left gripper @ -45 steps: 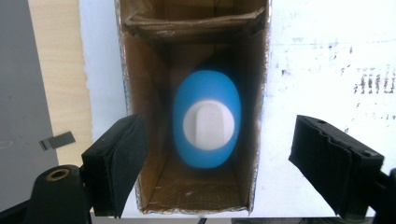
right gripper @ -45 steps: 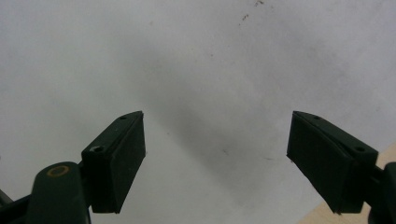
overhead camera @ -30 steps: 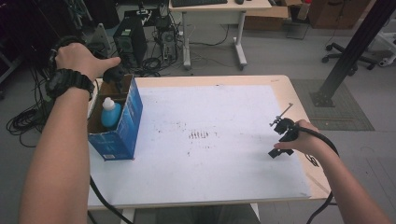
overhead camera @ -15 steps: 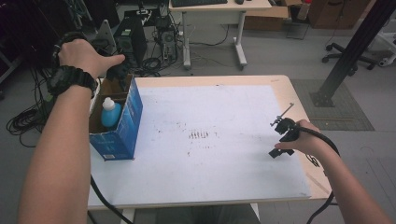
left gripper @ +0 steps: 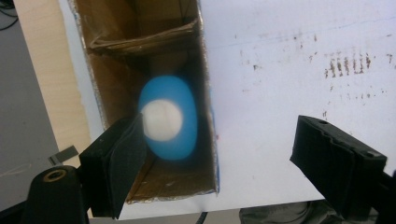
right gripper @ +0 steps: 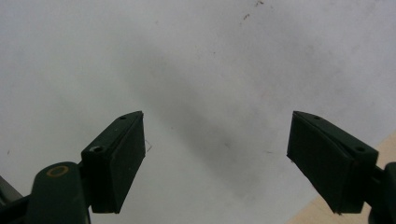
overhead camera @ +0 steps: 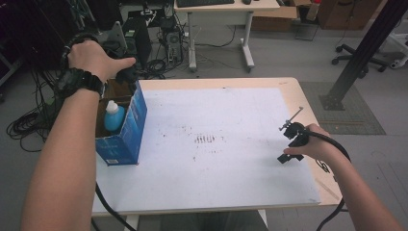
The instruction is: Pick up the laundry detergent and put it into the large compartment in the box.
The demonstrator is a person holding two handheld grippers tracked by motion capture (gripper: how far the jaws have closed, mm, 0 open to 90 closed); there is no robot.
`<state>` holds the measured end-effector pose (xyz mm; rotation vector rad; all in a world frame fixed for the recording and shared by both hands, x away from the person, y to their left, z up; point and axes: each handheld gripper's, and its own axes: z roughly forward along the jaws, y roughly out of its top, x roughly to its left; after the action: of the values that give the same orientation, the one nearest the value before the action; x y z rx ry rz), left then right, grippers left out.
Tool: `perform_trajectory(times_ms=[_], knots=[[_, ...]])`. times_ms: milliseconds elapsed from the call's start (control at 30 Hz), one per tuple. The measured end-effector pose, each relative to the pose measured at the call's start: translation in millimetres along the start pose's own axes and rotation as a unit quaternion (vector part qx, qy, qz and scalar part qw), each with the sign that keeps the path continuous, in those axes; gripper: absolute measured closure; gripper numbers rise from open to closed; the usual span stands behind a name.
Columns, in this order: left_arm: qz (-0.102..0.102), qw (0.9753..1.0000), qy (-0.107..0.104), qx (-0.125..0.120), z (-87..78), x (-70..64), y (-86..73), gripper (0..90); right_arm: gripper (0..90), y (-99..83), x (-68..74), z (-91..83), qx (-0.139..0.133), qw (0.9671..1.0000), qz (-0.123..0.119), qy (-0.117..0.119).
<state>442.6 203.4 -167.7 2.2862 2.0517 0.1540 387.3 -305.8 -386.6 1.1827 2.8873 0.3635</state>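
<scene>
While the room behind is a grey floor crowded with a desk (overhead camera: 226, 7), computer towers (overhead camera: 137, 41), loose cables (overhead camera: 29, 125), a black metal post (overhead camera: 363, 48) and an office chair (overhead camera: 389, 53), the nearest and broadest thing is the tabletop (overhead camera: 288, 86), pale wood at its edges and covered by a white sheet (overhead camera: 216, 110) that carries a patch of small brown marks near its middle.

At the sheet's left edge stands a blue cardboard box (overhead camera: 130, 125), open at the top. Inside it sits a blue bottle (overhead camera: 114, 118) with a white cap, upright; in the left gripper view the bottle (left gripper: 168, 116) is seen from above, blurred, in the box's nearer compartment, with a cardboard divider beyond it.

The left gripper (left gripper: 212, 154) hangs above the box with its jaws wide apart and nothing between them; one jaw stands over the box's opening beside the bottle, the other over the white sheet. The left hand (overhead camera: 96, 57) sits above the box's far end.

The right gripper (overhead camera: 292, 142) rests low at the sheet's right side in the right hand (overhead camera: 315, 147); its jaws are spread wide over bare sheet and hold nothing.

Against half a second ago, the left hand has drifted slightly; box, bottle and right gripper lie as they did.
</scene>
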Motion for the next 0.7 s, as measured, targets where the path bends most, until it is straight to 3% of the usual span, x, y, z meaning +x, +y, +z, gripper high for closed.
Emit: perform_trajectory(times_ms=[700], knots=[[0.051, 0.9987, -0.001, 0.005, 6.4, -34.5, 8.9, 17.4, 19.4, -4.9, -2.1, -1.3, -0.001, 1.0000, 0.003, -0.001]])
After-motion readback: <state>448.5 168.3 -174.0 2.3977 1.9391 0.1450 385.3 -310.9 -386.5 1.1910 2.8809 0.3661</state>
